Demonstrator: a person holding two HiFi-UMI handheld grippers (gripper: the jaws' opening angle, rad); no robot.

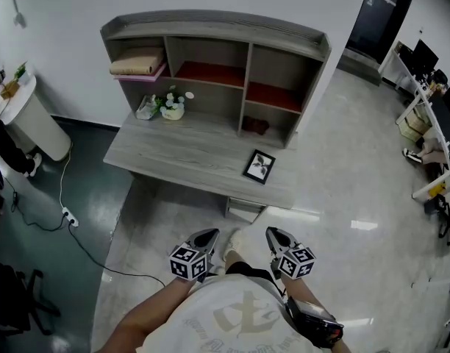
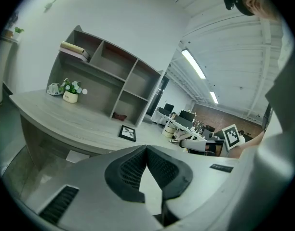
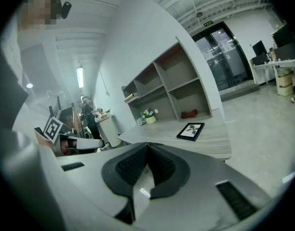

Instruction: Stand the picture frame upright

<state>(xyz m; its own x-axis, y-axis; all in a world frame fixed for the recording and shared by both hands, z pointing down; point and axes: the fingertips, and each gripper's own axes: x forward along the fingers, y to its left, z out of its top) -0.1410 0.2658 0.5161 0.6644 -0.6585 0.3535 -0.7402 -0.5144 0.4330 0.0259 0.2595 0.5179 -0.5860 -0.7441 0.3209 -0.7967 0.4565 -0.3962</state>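
Left gripper [image 1: 206,237]: jaws were together with nothing between them. It was held above the floor [image 1: 357,197], short of the desk's front edge.
Desk [image 1: 173,153]: the left and middle surface was bare from the front edge back to the flower pot [image 1: 172,107].
Shelf unit [image 1: 210,28]: stood along the rear of the desk, with open compartments facing the grippers.
Picture frame [image 1: 259,166]: lay flat, face up, at the right end of the desk. It was near the front and right edges, in front of the lower right compartment, and well apart from both sets of jaws. It lay ahead of them, nearer the right gripper's line.
Right gripper [image 1: 277,235]: jaws were together and empty, level with the left gripper.
Open room: the floor lay open to the right of the desk.
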